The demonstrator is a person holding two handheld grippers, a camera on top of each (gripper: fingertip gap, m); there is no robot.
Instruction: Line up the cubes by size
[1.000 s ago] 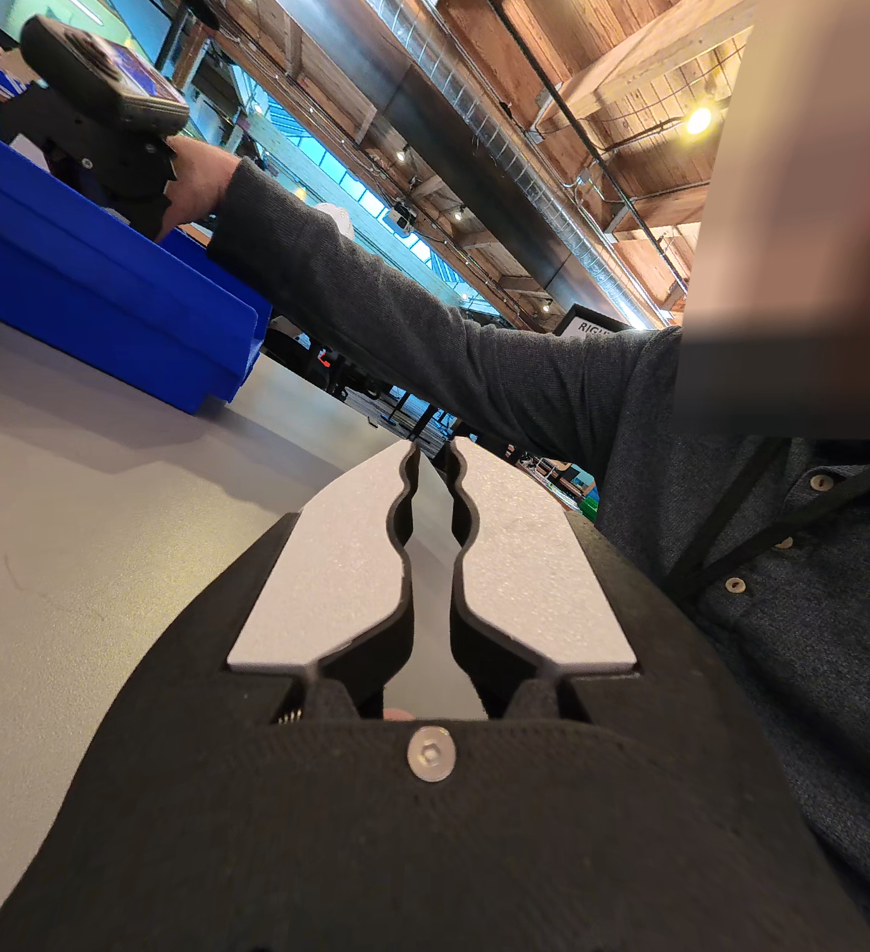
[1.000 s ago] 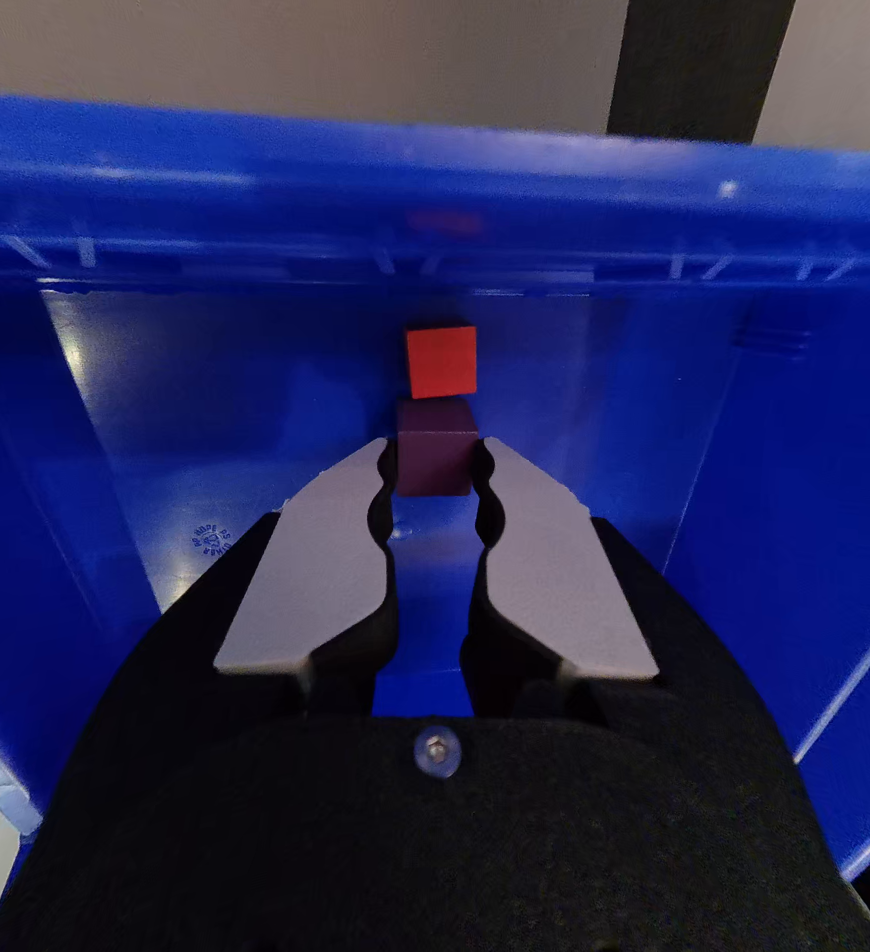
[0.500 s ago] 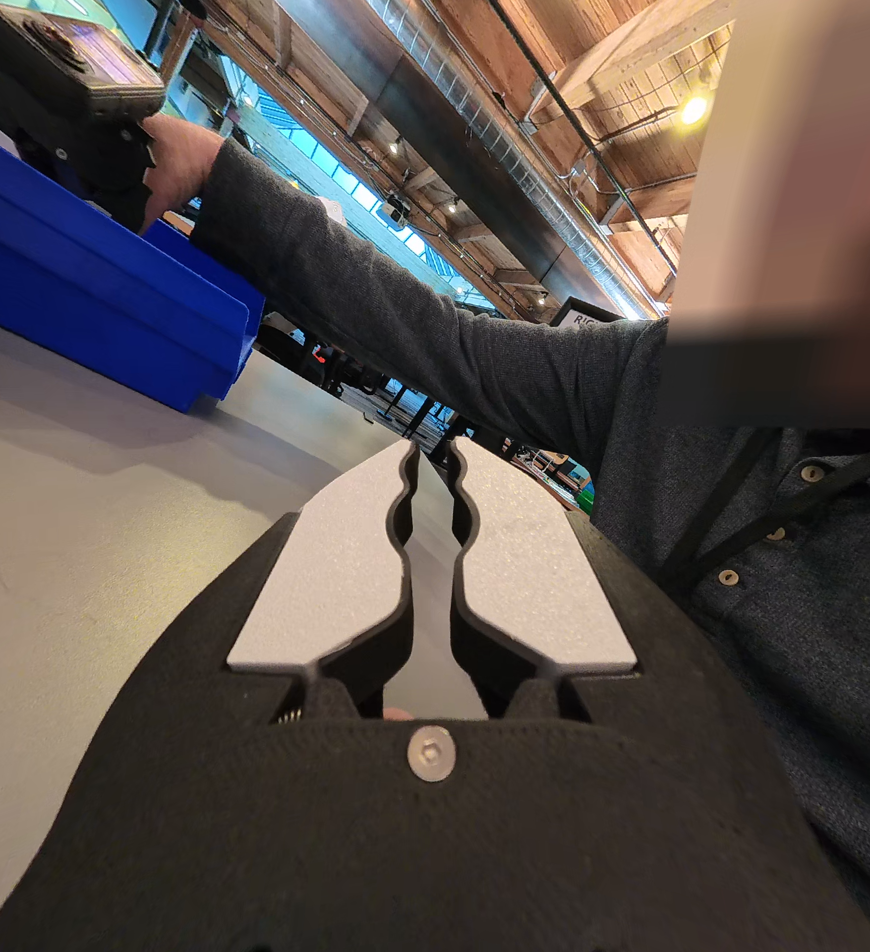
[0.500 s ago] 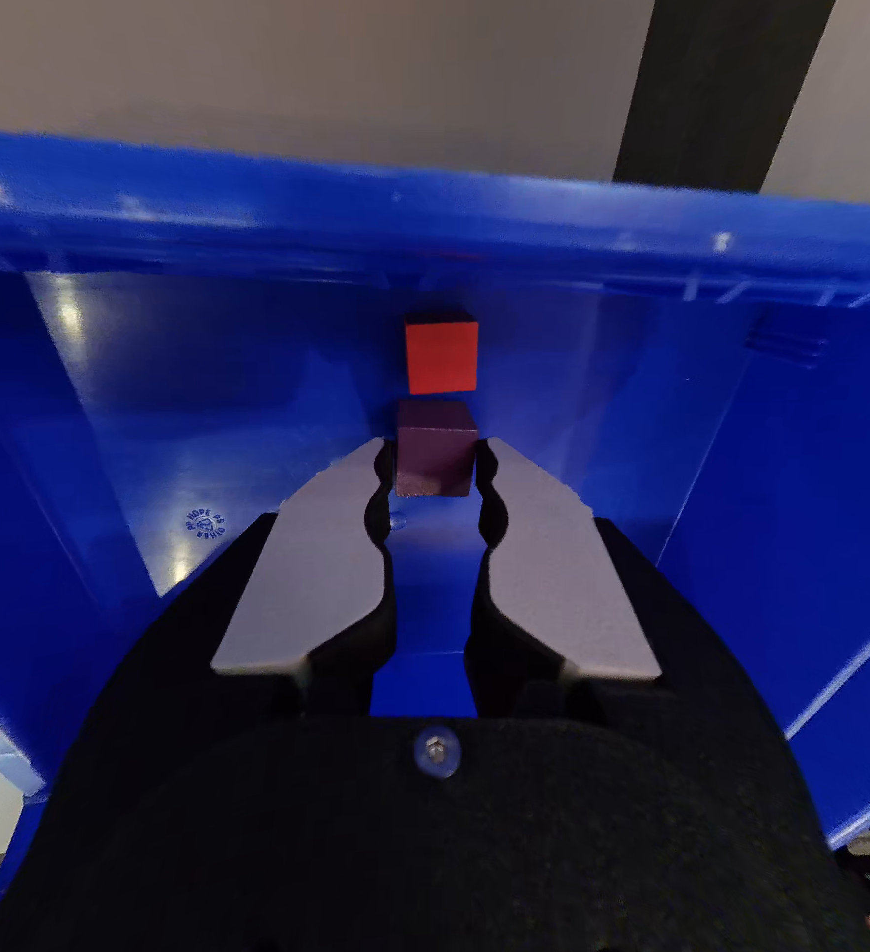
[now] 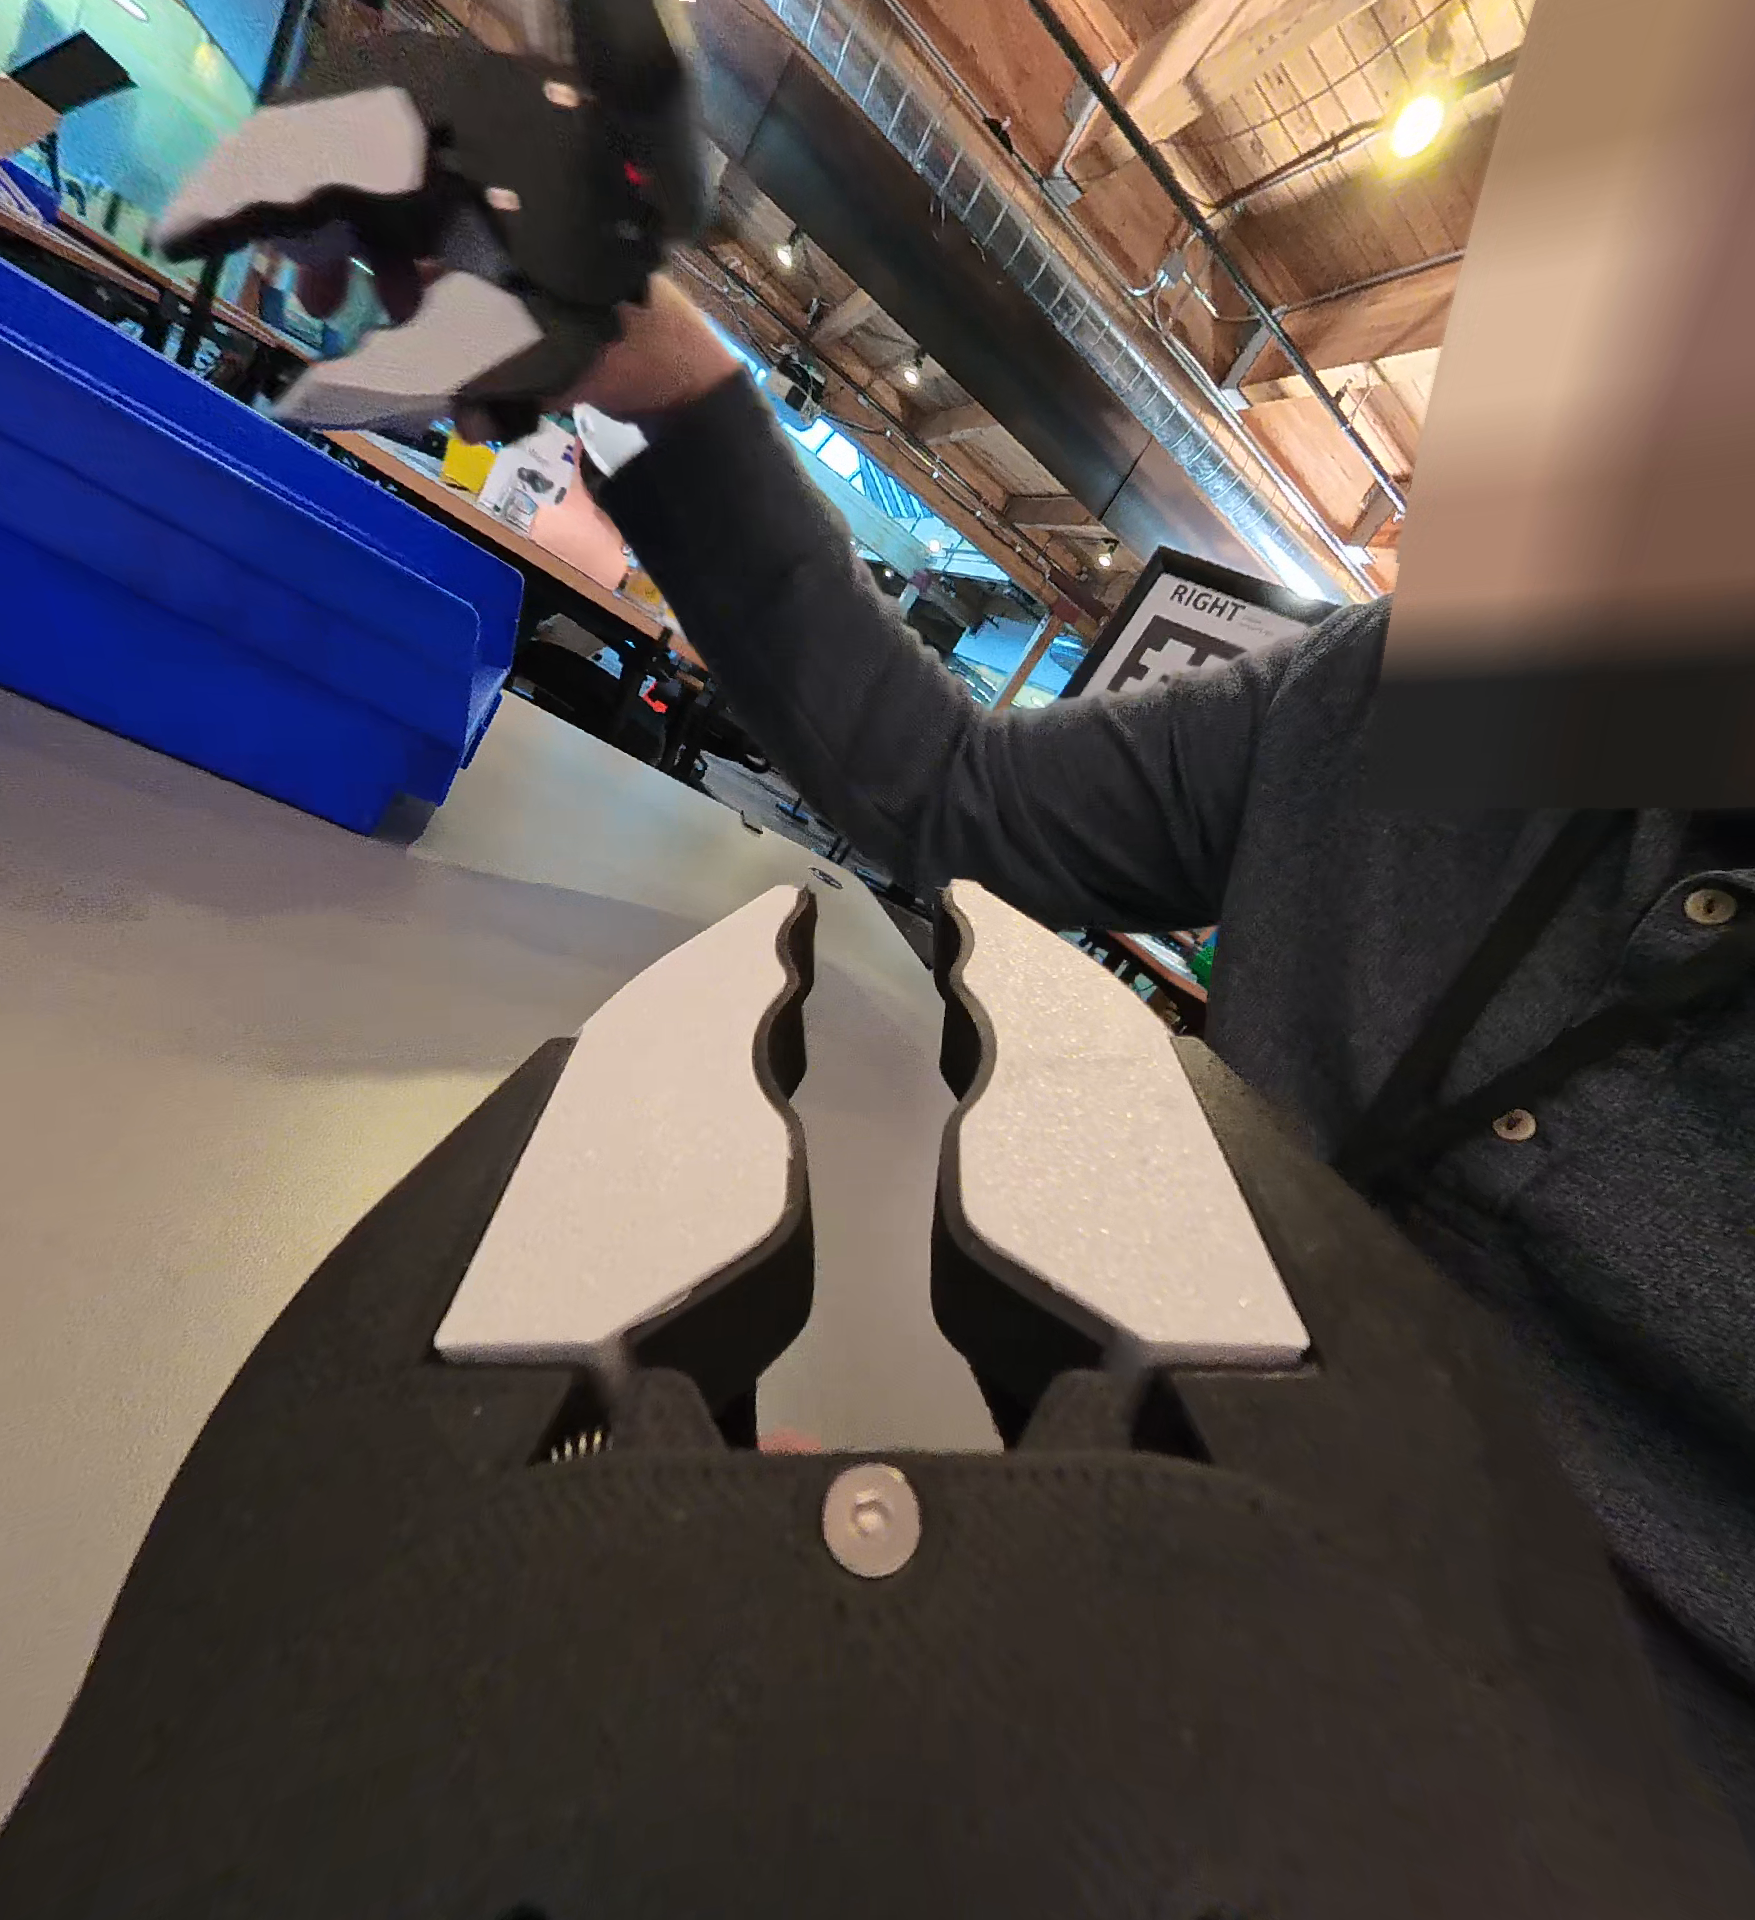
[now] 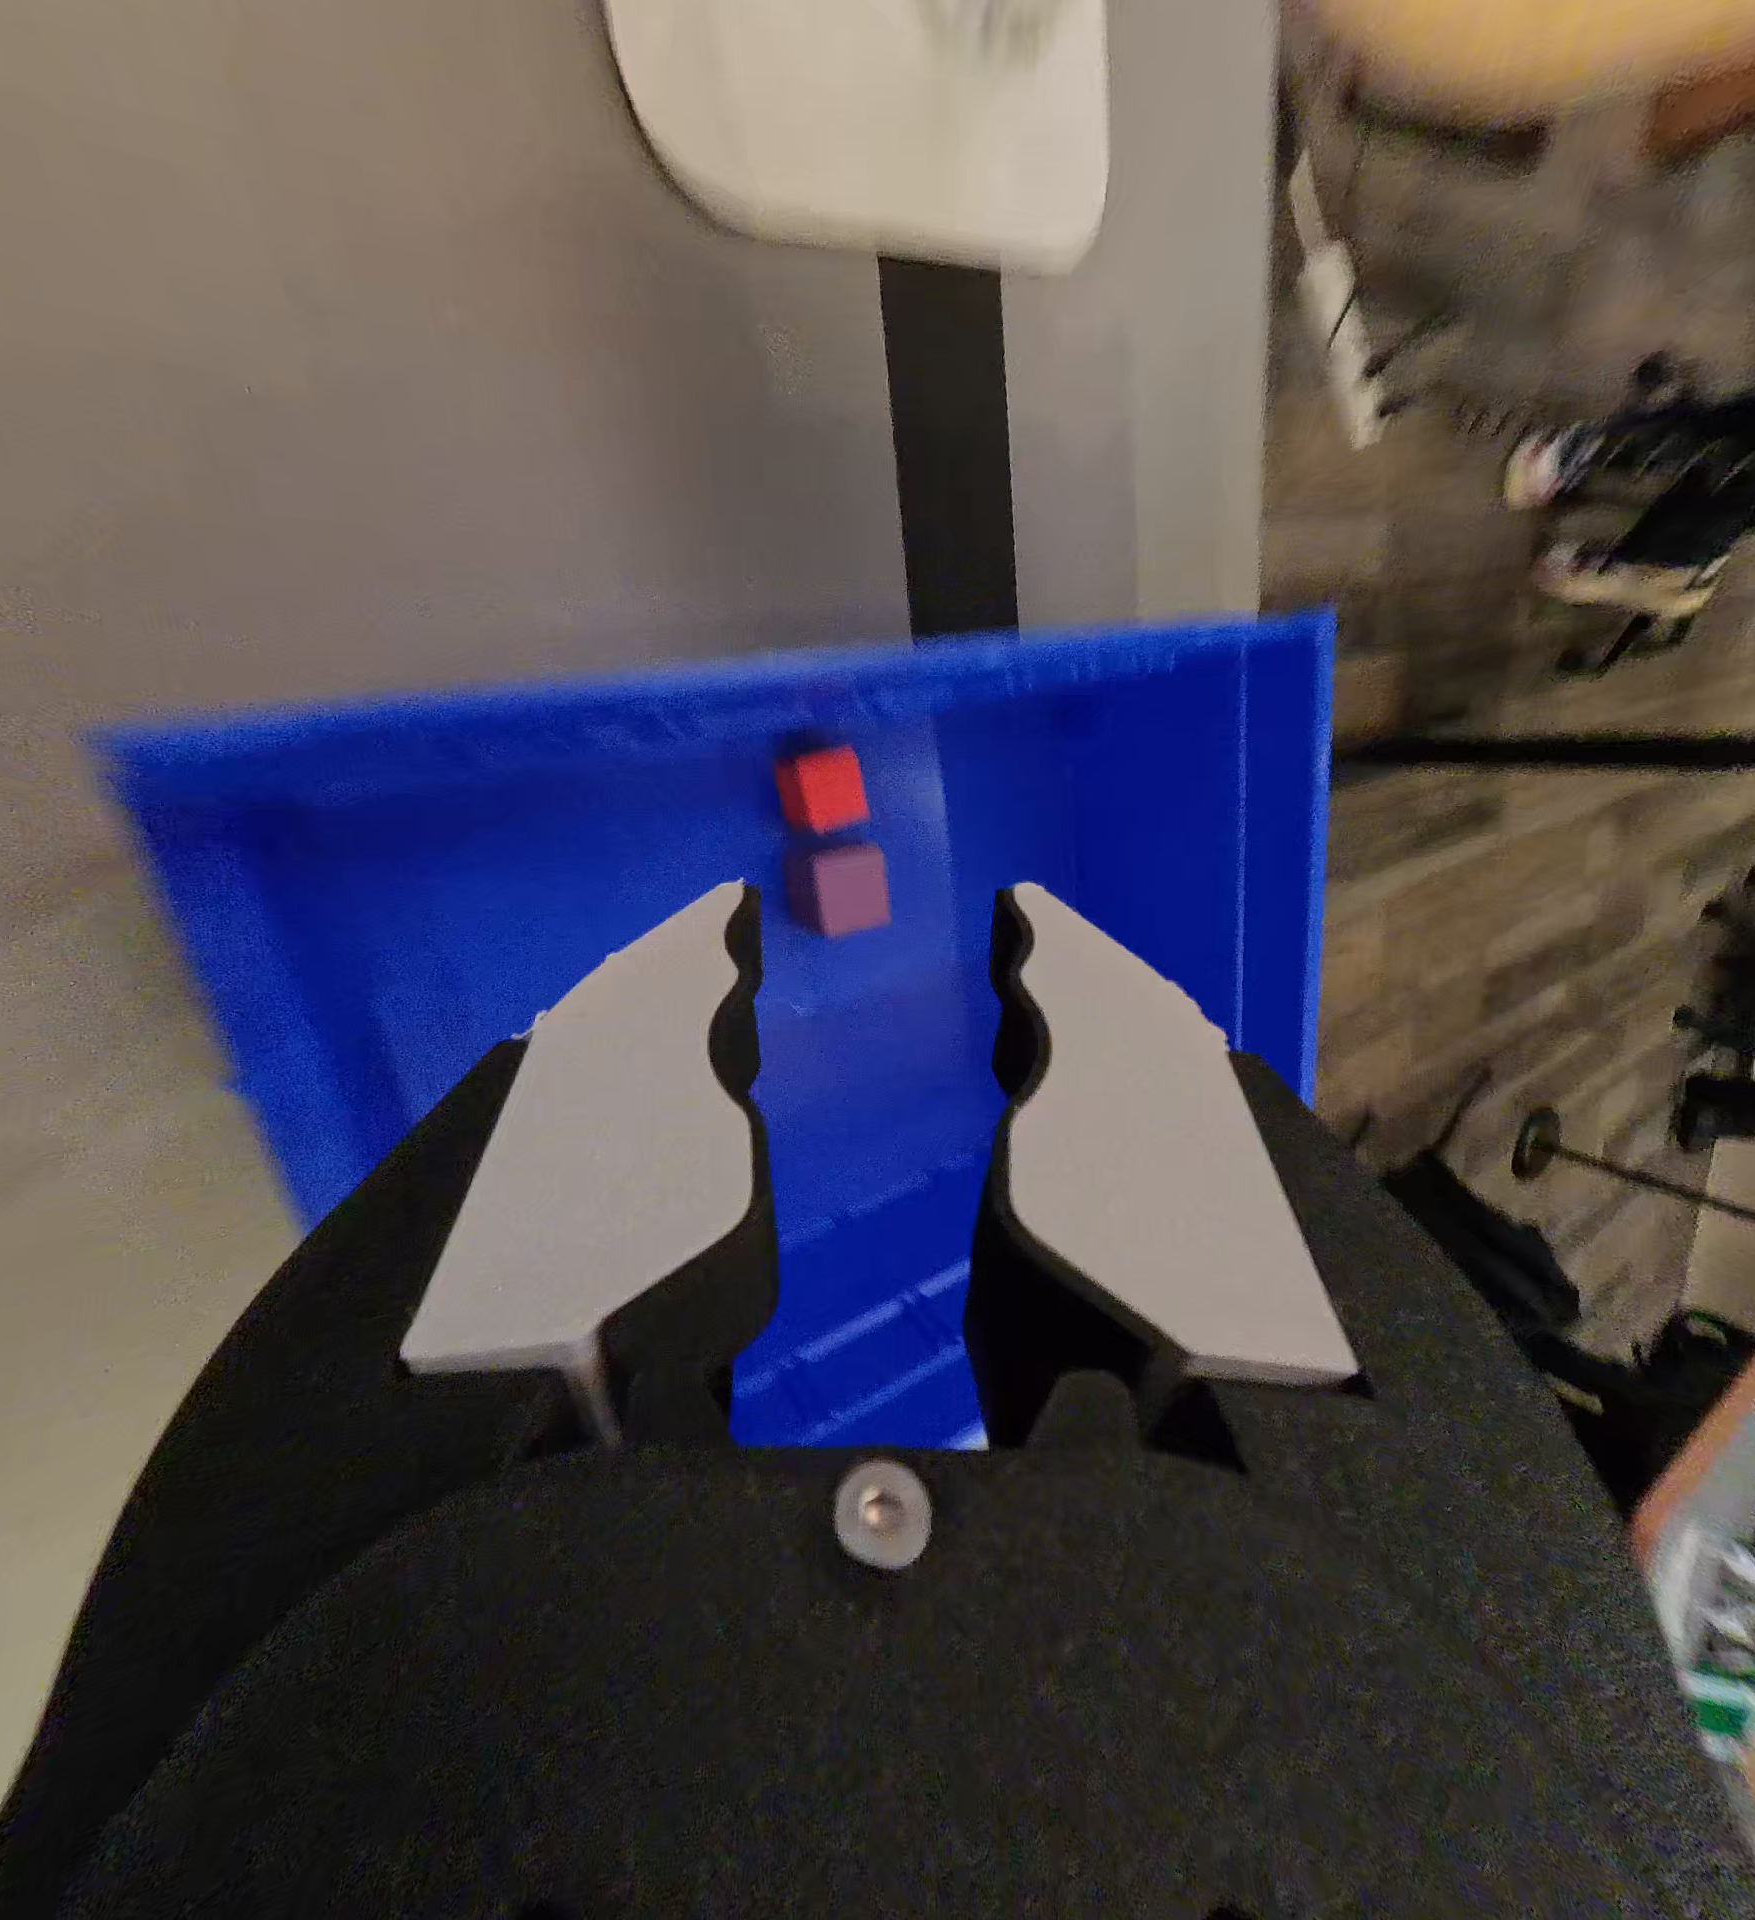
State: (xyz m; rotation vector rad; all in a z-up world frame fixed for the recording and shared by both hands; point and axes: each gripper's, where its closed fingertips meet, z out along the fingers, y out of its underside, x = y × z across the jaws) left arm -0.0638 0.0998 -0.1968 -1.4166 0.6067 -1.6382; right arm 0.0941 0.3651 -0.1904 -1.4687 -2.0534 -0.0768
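Note:
In the right wrist view a red cube (image 6: 821, 787) and a purple cube (image 6: 840, 889) lie one behind the other on the floor of a blue bin (image 6: 499, 894). My right gripper (image 6: 871, 904) is open and empty, lifted well back from the cubes; the purple cube lies far beyond its tips. It also shows in the left wrist view (image 5: 333, 260), raised above the blue bin (image 5: 177, 582), jaws apart. My left gripper (image 5: 873, 914) is open with a narrow gap, empty, low over the grey table (image 5: 177, 1039).
A person's grey sleeve (image 5: 904, 707) reaches from the right toward the bin. A white object on a black post (image 6: 946, 436) stands behind the bin. The table's right edge drops to a floor with clutter (image 6: 1579, 623). My right fingertips sit around 30 centimeters from my left ones. Measured from the fingertips, the purple cube (image 6: 840, 889) is 11 centimeters or so from the right gripper and 35 centimeters from the left.
My right gripper let go of the purple cube, opened wider and rose back out of the bin. My left gripper's jaws opened a little.

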